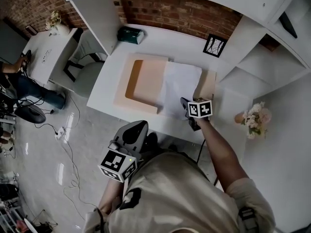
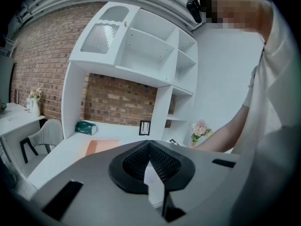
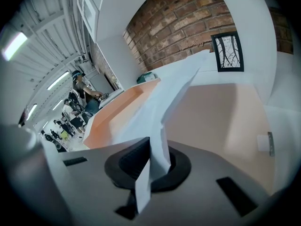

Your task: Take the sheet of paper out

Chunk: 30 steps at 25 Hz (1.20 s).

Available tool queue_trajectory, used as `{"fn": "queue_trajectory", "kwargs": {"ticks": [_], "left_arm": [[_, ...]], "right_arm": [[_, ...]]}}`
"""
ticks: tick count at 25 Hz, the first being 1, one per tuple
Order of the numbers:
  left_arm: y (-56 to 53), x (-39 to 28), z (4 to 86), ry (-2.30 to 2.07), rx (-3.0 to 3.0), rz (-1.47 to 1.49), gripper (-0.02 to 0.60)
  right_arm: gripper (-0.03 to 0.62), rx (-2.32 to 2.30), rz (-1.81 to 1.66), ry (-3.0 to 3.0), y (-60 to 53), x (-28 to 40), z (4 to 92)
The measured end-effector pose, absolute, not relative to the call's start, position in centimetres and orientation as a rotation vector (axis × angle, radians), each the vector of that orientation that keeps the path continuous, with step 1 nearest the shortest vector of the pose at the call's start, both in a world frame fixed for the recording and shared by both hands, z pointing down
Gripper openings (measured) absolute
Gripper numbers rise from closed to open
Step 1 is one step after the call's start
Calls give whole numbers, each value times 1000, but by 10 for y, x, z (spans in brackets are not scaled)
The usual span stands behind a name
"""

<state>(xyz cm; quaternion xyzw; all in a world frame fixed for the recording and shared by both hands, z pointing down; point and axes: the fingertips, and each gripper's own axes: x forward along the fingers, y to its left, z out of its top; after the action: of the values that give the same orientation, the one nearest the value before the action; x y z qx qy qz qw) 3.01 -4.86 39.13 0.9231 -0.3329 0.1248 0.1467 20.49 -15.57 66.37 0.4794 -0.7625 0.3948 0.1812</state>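
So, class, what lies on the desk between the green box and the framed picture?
Nothing: the head view shows bare white desk between the green box and the framed picture; the folder and sheet of paper lie nearer the person.

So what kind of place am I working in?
Looks like a study corner in a larger workspace: white desk with shelves against a brick wall, a framed picture, and another desk with a person nearby.

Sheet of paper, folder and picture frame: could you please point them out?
sheet of paper [image 1: 182, 84], head view, flat middle
folder [image 1: 148, 80], head view, top face
picture frame [image 1: 215, 45], head view, centre
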Motion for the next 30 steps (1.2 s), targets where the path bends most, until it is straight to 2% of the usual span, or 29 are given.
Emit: {"fn": "queue_trajectory", "kwargs": {"ticks": [30], "left_arm": [[-1,48,403,-879,2649,505,17]], "right_arm": [[26,1506,1228,-2210,-133,247,655]]}}
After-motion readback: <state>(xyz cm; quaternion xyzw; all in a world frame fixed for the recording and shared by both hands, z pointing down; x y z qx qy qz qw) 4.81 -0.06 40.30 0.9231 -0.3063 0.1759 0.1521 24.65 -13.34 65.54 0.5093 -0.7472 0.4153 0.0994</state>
